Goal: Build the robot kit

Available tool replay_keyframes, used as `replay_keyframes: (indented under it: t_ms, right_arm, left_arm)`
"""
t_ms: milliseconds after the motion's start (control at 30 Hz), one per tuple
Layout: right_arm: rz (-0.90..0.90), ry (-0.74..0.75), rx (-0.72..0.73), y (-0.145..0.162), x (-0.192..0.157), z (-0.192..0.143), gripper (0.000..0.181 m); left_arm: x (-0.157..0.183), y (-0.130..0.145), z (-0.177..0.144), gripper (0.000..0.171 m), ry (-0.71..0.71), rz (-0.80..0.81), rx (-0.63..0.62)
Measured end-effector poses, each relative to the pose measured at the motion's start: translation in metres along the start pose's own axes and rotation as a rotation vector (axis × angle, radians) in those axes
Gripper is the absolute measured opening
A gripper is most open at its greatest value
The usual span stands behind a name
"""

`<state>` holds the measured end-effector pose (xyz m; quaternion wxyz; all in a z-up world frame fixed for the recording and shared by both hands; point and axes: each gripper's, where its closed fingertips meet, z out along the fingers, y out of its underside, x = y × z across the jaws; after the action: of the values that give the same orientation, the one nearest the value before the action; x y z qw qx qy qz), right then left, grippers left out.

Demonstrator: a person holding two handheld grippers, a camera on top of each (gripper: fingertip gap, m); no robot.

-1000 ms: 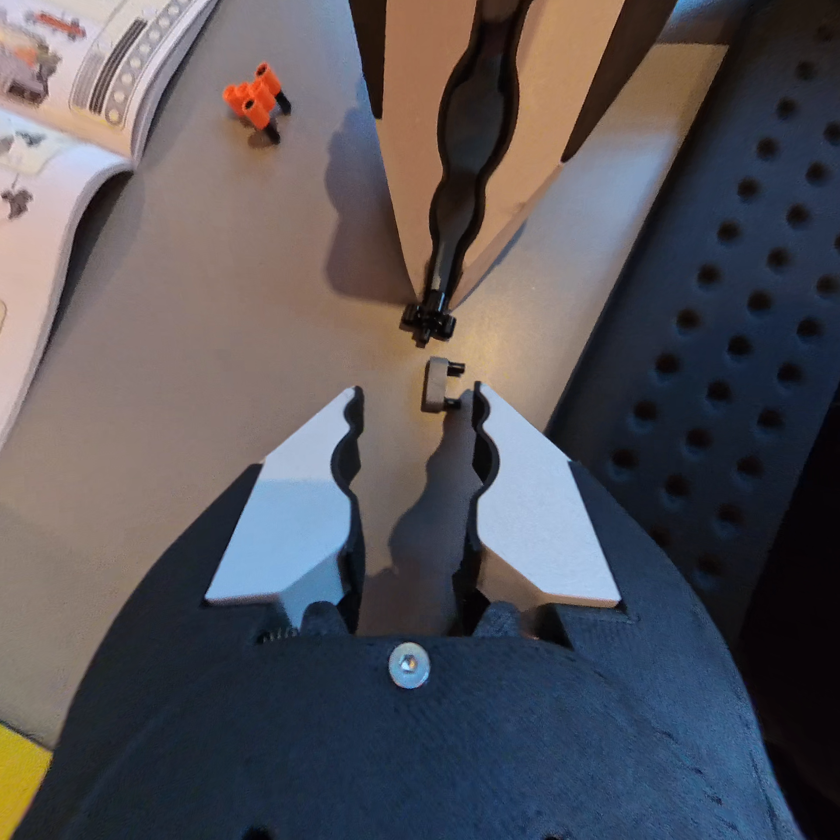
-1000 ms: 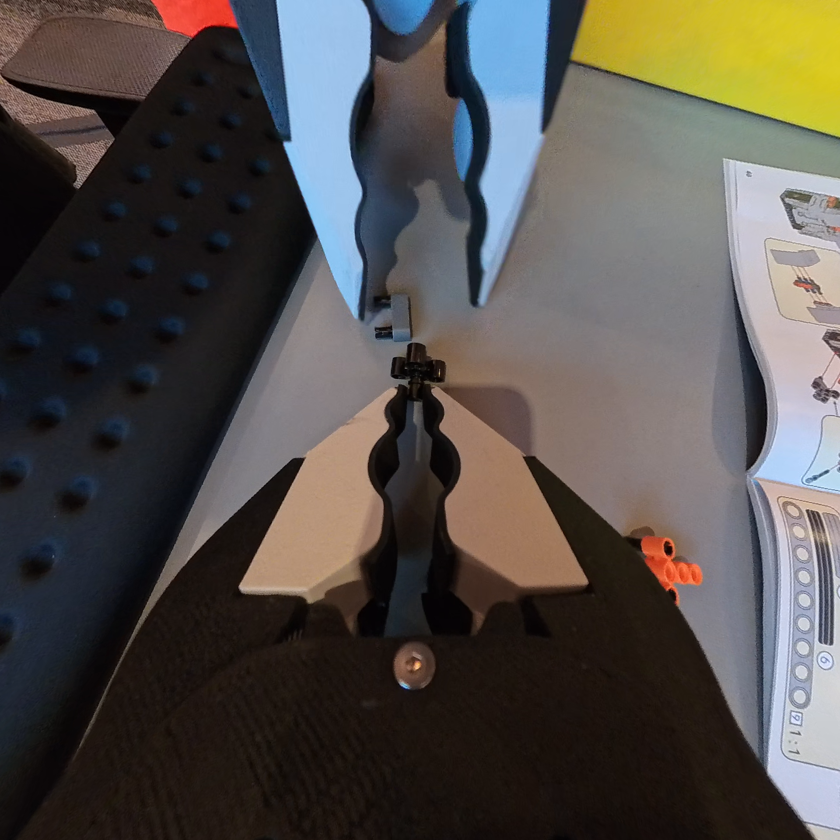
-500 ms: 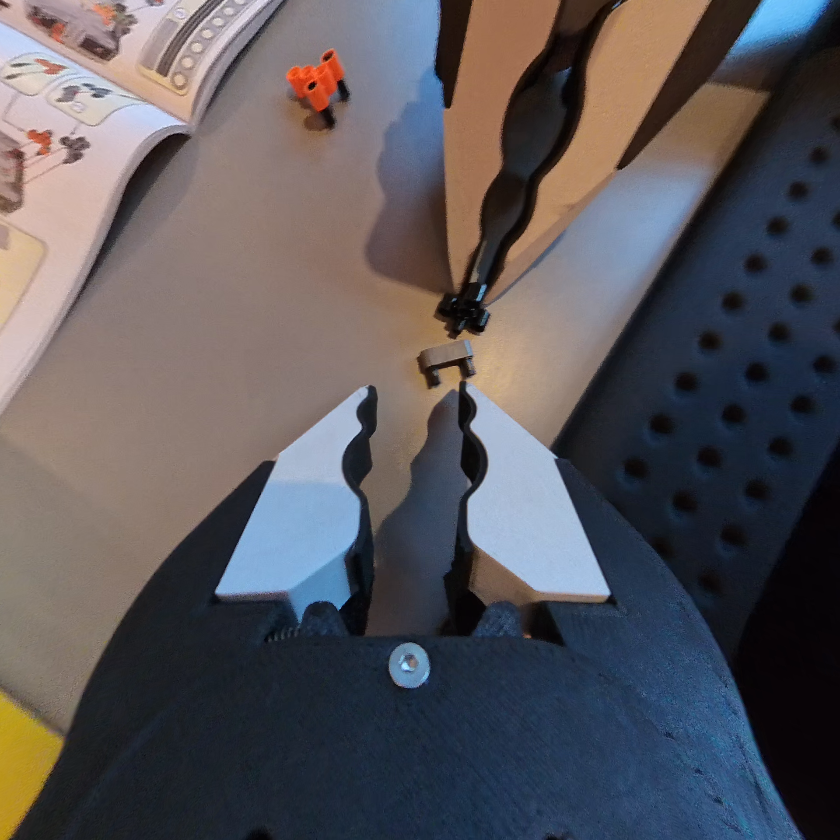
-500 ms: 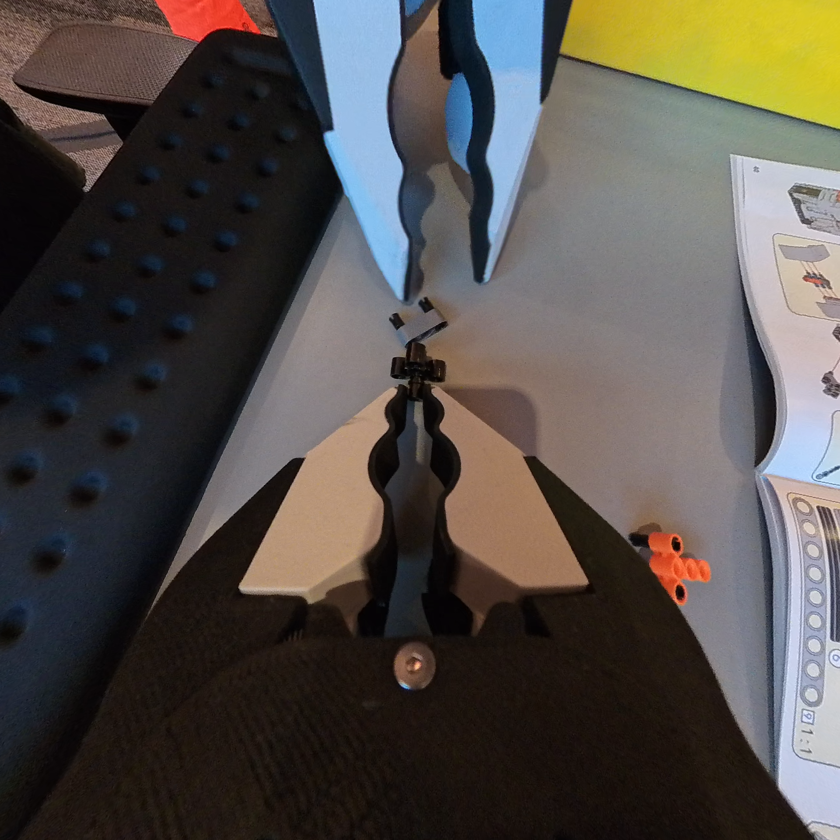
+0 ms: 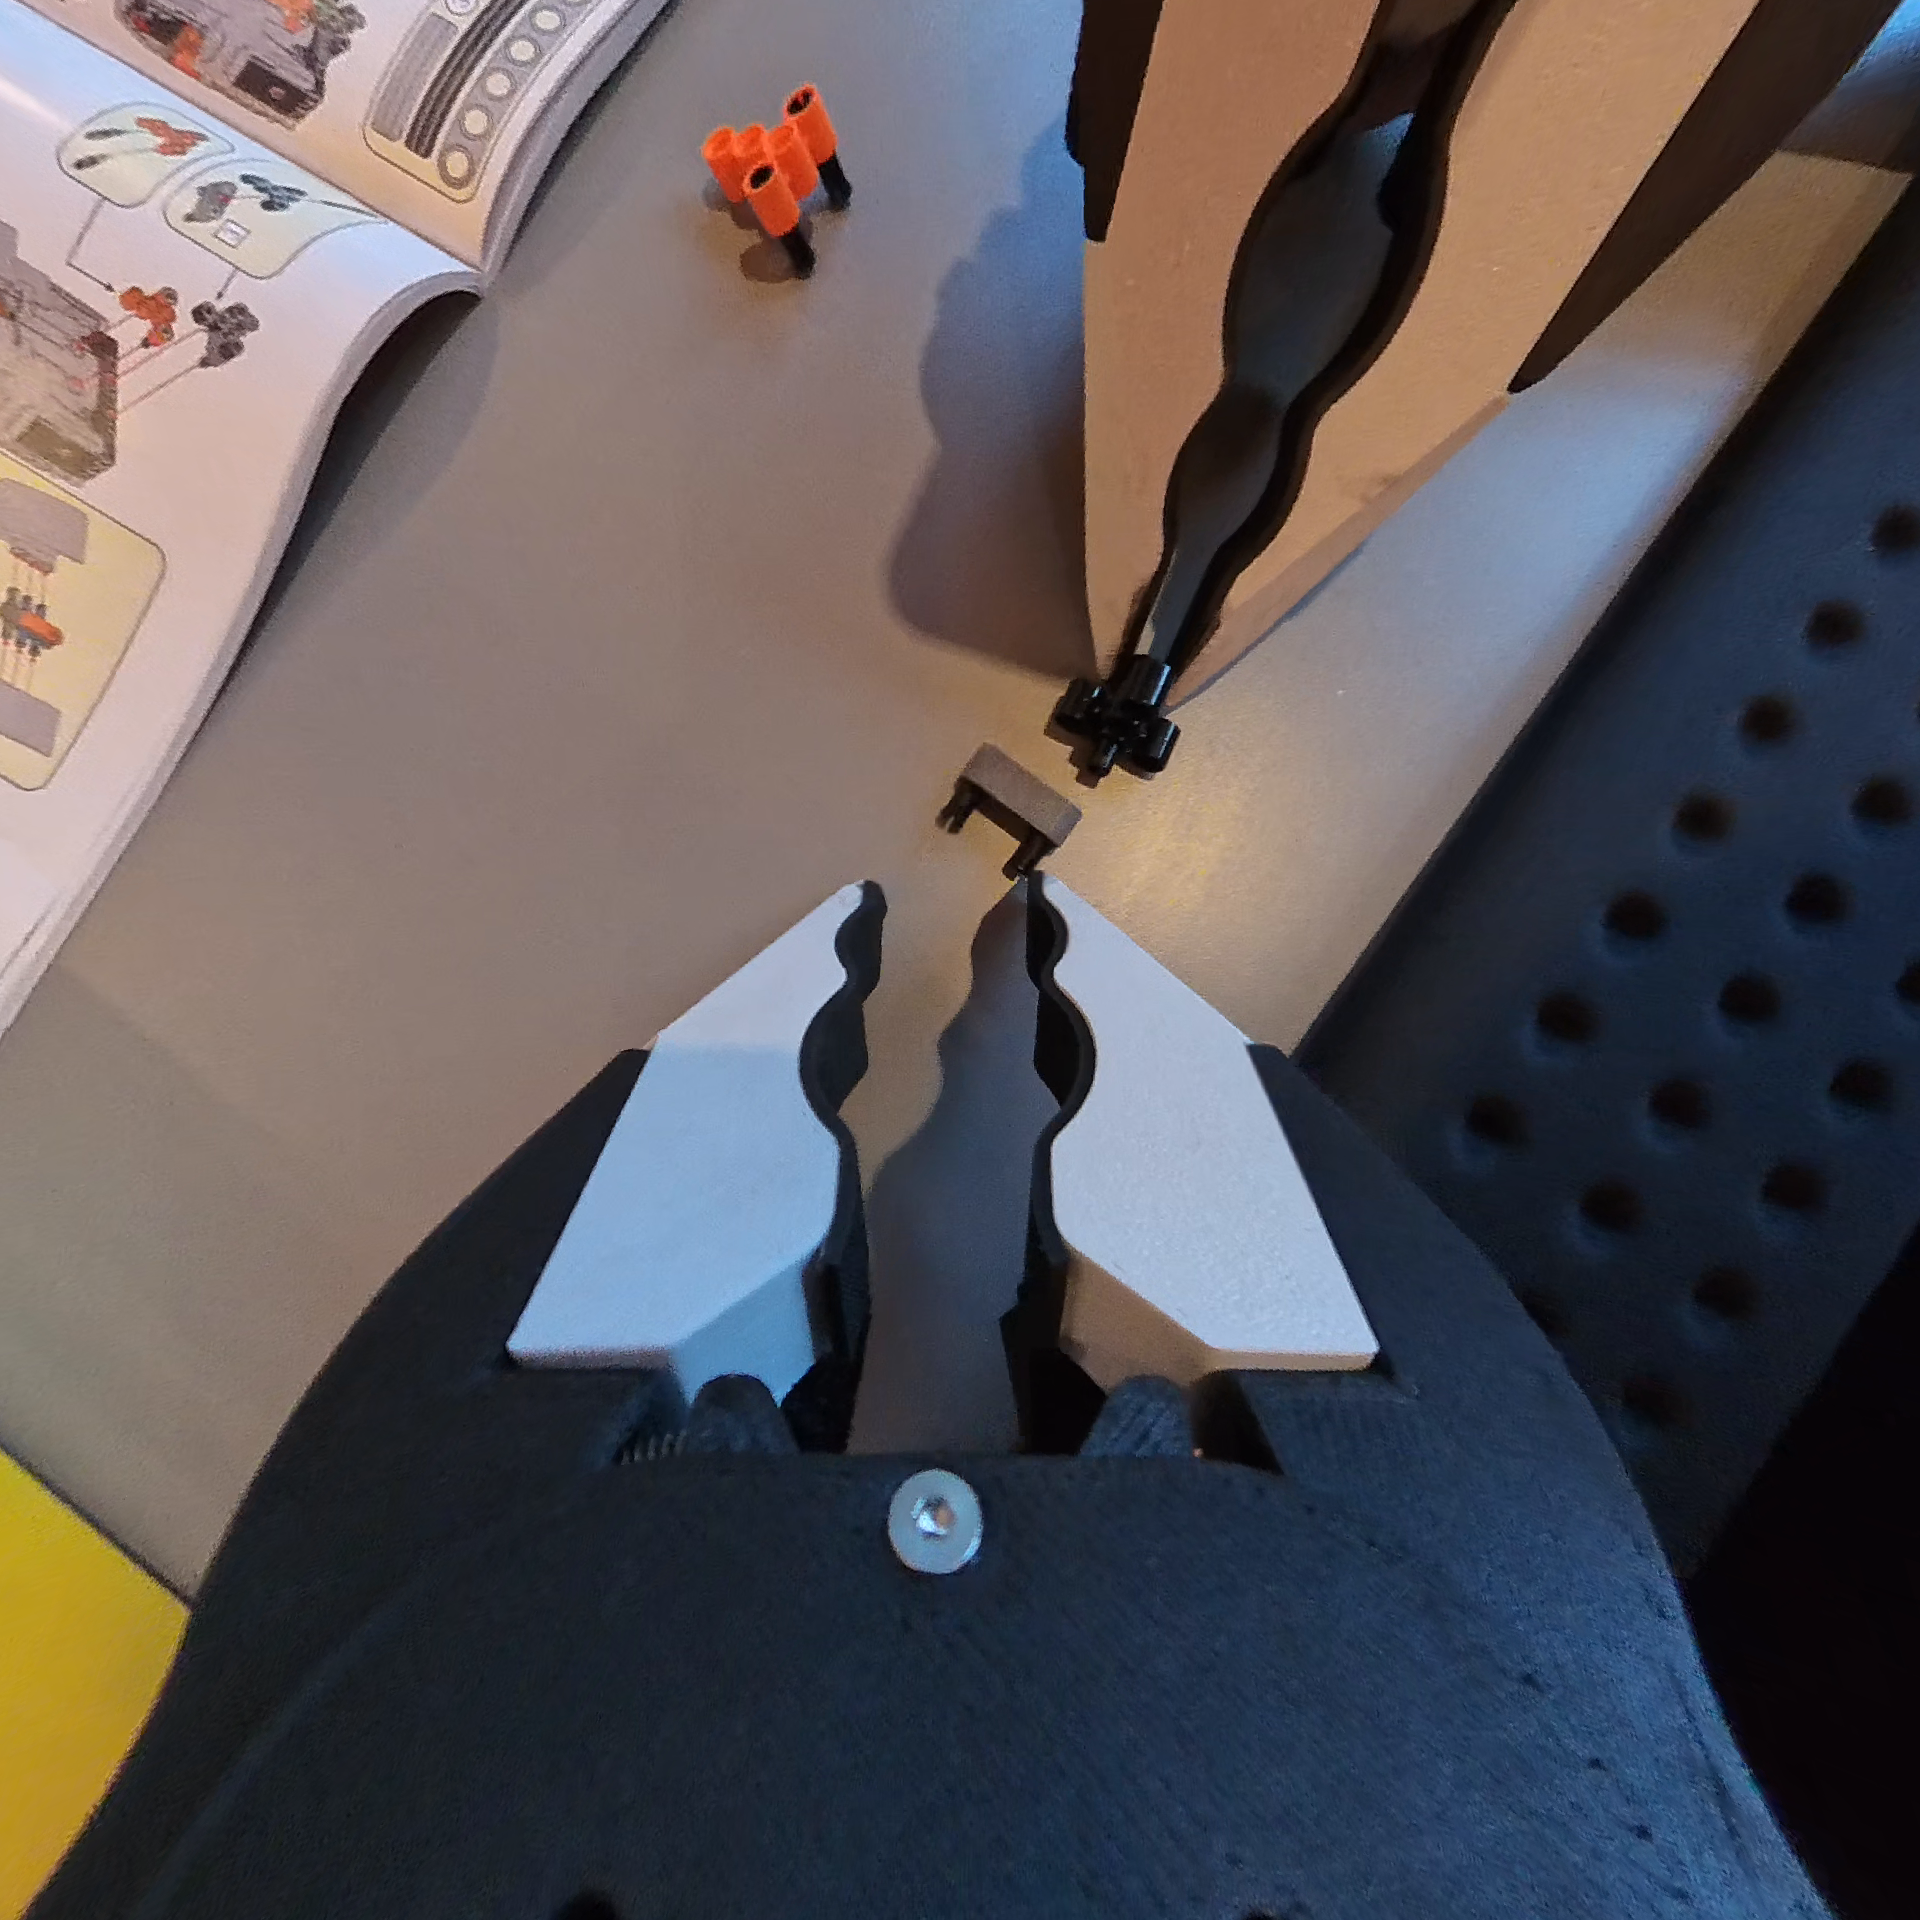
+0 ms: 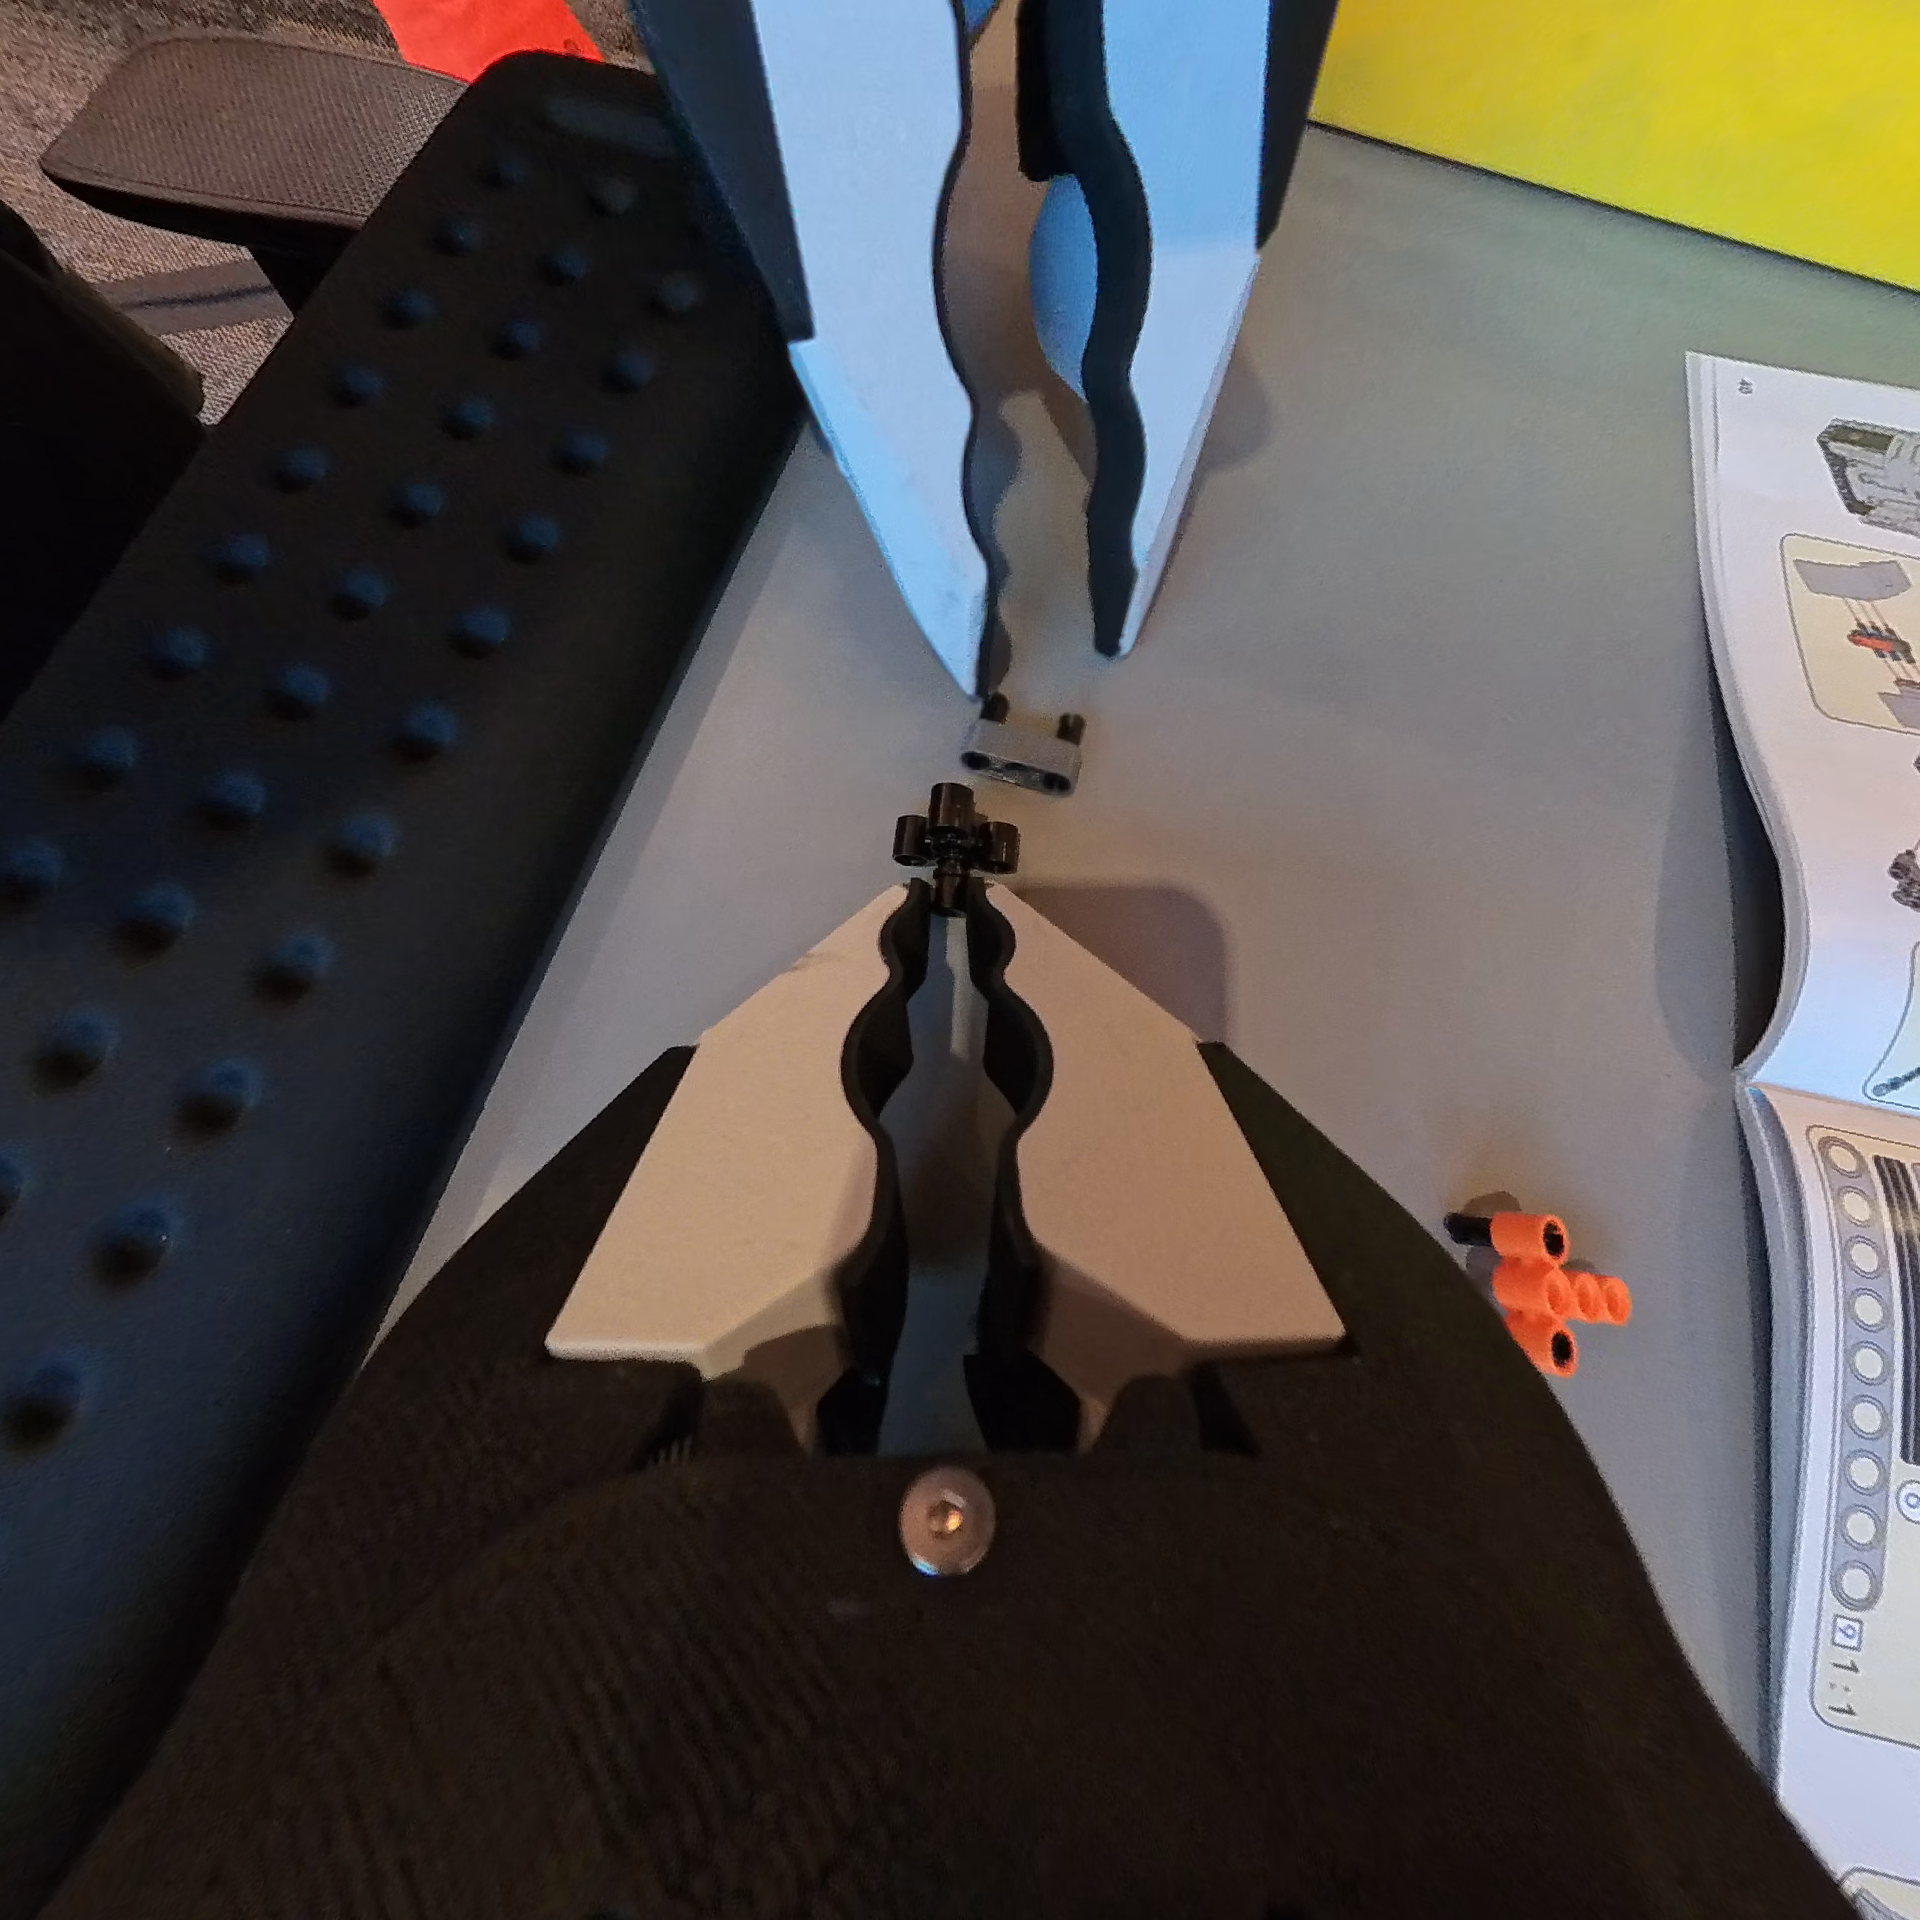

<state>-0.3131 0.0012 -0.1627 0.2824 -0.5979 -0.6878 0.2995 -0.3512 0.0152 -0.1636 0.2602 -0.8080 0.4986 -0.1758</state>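
A small grey brick piece with two black pins [image 5: 1011, 808] lies on the grey table just ahead of my left gripper [image 5: 951, 891], which is open and empty; its right fingertip is at one of the pins. The piece also shows in the right wrist view [image 6: 1025, 751], below the left gripper's tips [image 6: 1044, 665]. My right gripper [image 6: 951, 894] is shut on a small black connector piece [image 6: 956, 840] and holds it by a stub just short of the grey piece. In the left wrist view the right gripper [image 5: 1143, 665] and the black connector [image 5: 1117, 720] sit beyond the grey piece.
An orange connector with black pins [image 5: 777, 171] [image 6: 1548, 1288] lies on the table. An open instruction booklet [image 5: 187, 312] [image 6: 1829, 935] lies beside it. A dark studded mat [image 5: 1683, 987] [image 6: 260, 779] borders the table. A yellow surface [image 6: 1621, 114] lies at the far edge. The gap from one gripper's tips to the other's is roughly 5 centimetres.
The grey piece has turned on the table, its pins now towards the left gripper. The left gripper's fingers have narrowed and swung round behind it. The right gripper still holds the black connector.
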Motion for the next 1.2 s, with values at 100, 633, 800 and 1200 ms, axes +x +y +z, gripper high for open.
replay_keyframes:
  t_ms: [100, 633, 800, 1200]
  right_arm:
    - [0.000, -0.001, 0.000, 0.000, 0.000, 0.000, 0.005]
    - [0.004, 0.006, 0.000, 0.001, 0.000, -0.001, 0.005]
    - [0.007, 0.002, 0.004, 0.001, 0.000, -0.002, 0.005]
    - [0.032, 0.000, 0.021, 0.001, 0.002, -0.001, 0.005]
  left_arm:
    - [0.003, -0.001, 0.000, 0.030, 0.030, -0.010, 0.010]
    - [0.015, -0.017, 0.006, 0.033, 0.208, 0.543, -0.071]
    - [0.013, -0.014, 0.012, 0.033, 0.276, 0.510, -0.086]
    - [0.016, -0.015, 0.012, 0.021, 0.311, 0.455, 0.026]
